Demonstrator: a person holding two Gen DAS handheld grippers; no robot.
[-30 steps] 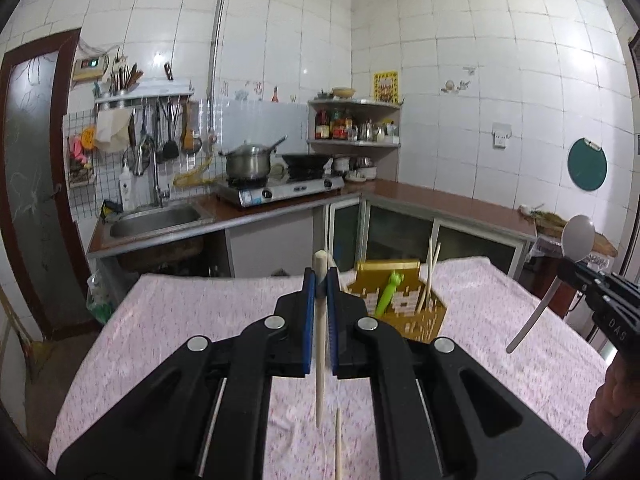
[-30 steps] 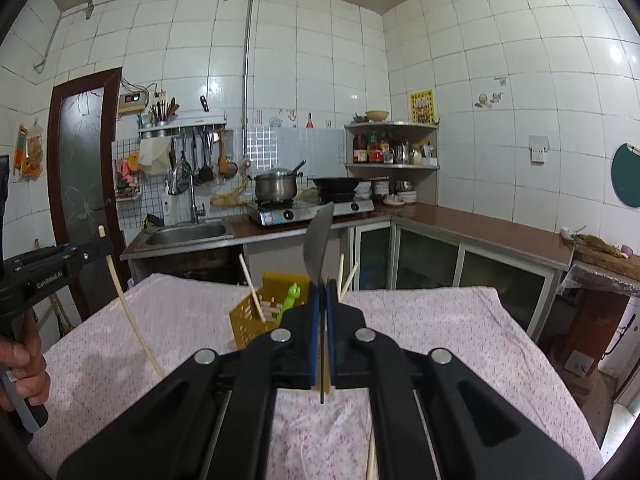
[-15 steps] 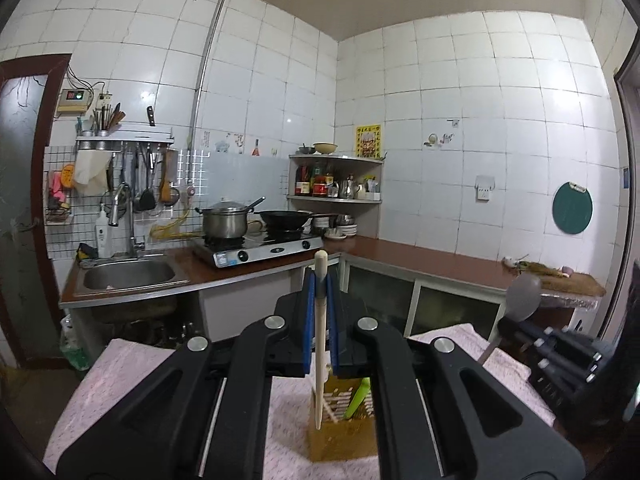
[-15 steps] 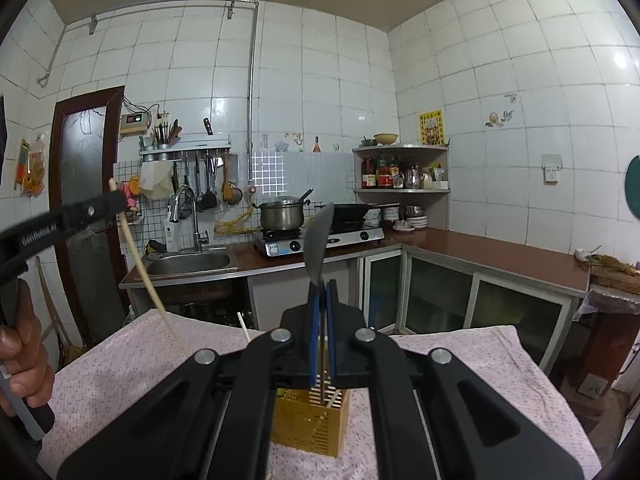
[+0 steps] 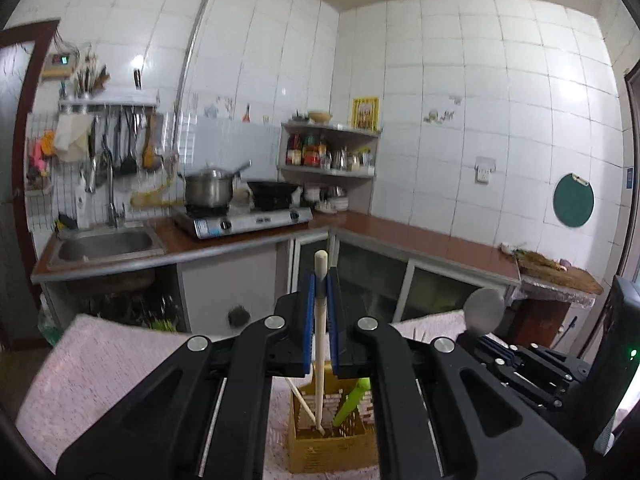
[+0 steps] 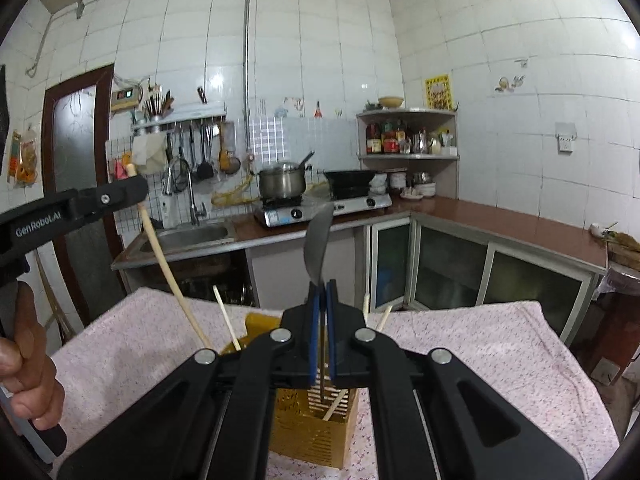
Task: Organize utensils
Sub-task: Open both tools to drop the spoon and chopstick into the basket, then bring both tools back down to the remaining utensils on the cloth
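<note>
White-tiled kitchen walls stand behind everything, with a sink (image 6: 188, 238), a gas stove (image 6: 320, 208) carrying a steel pot (image 6: 282, 184) and a corner shelf (image 6: 408, 132) of bottles along the brown counter. Nearer the cameras, a surface (image 6: 480, 344) under a pink flowered cloth carries a yellow slotted utensil holder (image 6: 316, 432).

Left tool (image 5: 320, 300) has its blue pads pressed together on a pale wooden chopstick (image 5: 319, 360), gripped near its top end. That stick hangs almost upright, and its lower tip sits inside the utensil holder in the left wrist view, beside a green utensil (image 5: 352, 400) and another wooden stick leaning there. In the right wrist view the same stick slants down from the left tool toward the holder's left rim, and a hand (image 6: 28, 380) grips that tool's handle at the frame's left edge.

Right tool (image 6: 320, 308) is pinched shut on the thin handle of a metal spoon (image 6: 318, 248), bowl upward and seen edge-on. Its handle runs down between the pads, and the end appears to reach into the holder, though the tool's body hides the exact spot. More chopsticks (image 6: 226, 316) poke up from the holder on both sides of the right tool.
</note>
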